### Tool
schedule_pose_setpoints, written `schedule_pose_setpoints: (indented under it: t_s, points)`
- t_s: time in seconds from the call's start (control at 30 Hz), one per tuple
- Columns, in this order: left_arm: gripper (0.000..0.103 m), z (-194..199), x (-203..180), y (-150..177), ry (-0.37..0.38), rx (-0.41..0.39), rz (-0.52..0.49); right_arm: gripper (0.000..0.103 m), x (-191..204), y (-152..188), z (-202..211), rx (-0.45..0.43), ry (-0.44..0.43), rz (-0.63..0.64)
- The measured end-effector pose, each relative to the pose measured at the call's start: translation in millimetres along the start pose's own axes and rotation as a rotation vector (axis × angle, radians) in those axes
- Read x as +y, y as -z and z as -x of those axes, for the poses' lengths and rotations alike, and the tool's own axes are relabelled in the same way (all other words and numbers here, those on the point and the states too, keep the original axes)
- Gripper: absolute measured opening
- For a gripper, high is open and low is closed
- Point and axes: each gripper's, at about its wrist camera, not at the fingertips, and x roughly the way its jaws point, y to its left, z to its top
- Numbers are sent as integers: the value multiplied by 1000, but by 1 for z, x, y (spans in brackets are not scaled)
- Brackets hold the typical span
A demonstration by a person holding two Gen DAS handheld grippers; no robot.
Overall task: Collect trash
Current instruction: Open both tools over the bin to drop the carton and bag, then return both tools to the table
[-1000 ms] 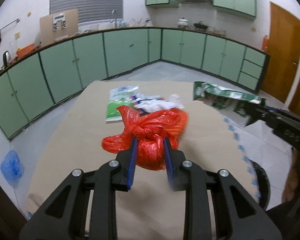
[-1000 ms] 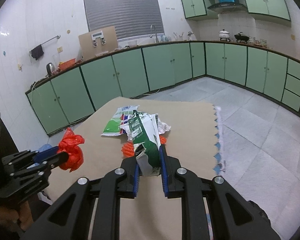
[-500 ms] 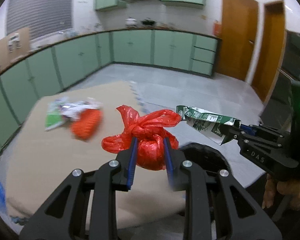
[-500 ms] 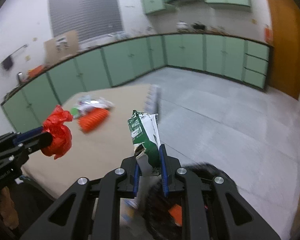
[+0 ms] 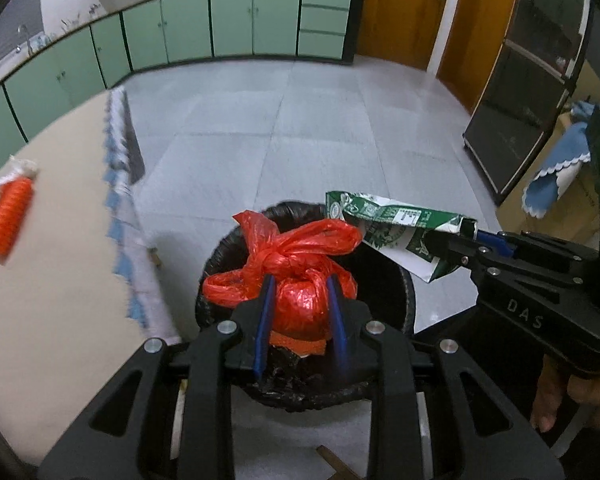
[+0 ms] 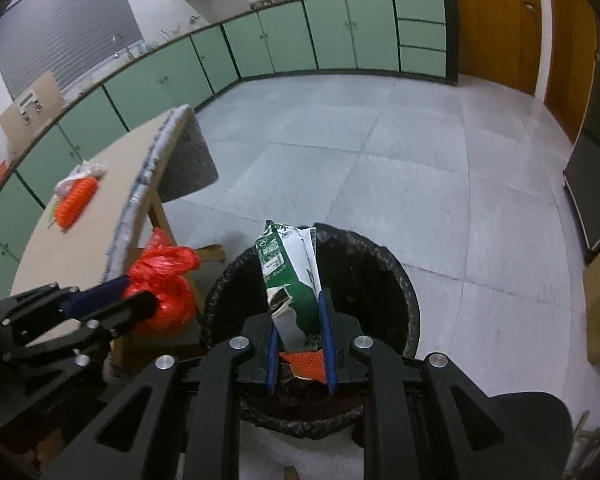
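The left gripper (image 5: 300, 300) clamps the red bag (image 5: 296, 276) and the right gripper (image 6: 298, 312) pinches the green carton (image 6: 292, 276), both above the black bin (image 6: 400, 280). Neither is dropped yet. On the table (image 6: 60, 248), at ten o'clock, an orange piece (image 6: 76, 200) waits.

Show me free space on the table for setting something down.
Most of the table is bare: the tan stretch between the orange netting and the fringed edge near the bin. Crowded only at the far end, around the netting and white wrapper.
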Motion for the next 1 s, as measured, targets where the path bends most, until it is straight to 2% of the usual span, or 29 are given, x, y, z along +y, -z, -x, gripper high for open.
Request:
schedule_pose_setpoints:
  t_s: [0.1, 0.13, 0.17, 0.23, 0.37, 0.57, 0.77, 0.83, 0.93, 1.0]
  points:
    - [31, -22, -2, 2, 13, 37, -2, 18, 1, -5, -21, 47, 11, -4]
    - [37, -34, -1, 2, 3, 41, -6, 19, 0, -6, -28, 70, 22, -10]
    - [48, -38, -1, 2, 1, 46, -9, 23, -2, -6, -32, 85, 31, -19]
    - [60, -50, 0, 4, -18, 57, -9, 37, -3, -8, -38, 101, 41, -37]
    - [63, -55, 4, 4, -20, 63, -5, 38, -5, -8, -33, 76, 41, -51]
    - [68, -39, 9, 3, -34, 39, 12, 39, -5, -8, -31, 71, 43, -57]
    - [68, -27, 16, 3, -47, 21, 34, 39, -2, -11, -27, 67, 35, -58]
    - [68, -15, 18, 3, -49, 3, 40, 39, 2, -14, -22, 57, 33, -48]
    - [75, 15, 30, 3, -77, -48, 65, 39, 16, -21, -12, 34, 12, -20]
    - [79, 46, 52, 8, -145, -98, 113, 39, 34, -29, -5, 14, -11, 16]
